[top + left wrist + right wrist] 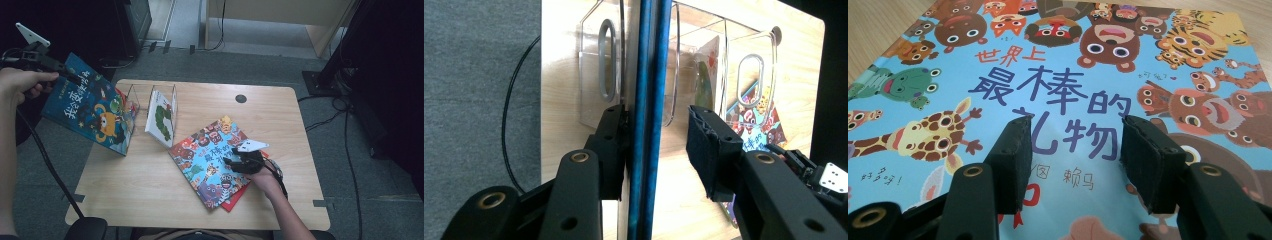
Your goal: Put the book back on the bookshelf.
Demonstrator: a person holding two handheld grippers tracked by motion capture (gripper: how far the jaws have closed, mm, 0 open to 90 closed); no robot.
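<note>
Nearest, the right tongs rest over the light-blue animal book that lies flat on the worktop, near the right side, on top of a red book whose corner peeks out underneath. From the right gripper view, their pads stand apart above the cover with nothing between them, so they are released. Farther back, a clear plastic book holder stands at the far left of the worktop, with a white caterpillar book upright in one compartment. At the far left edge, the left tongs have the dark-blue monster book between them, its lower corner down by the holder's left end. In the left gripper view one pad touches the book's edge while the other stands clear: the grip is let go.
</note>
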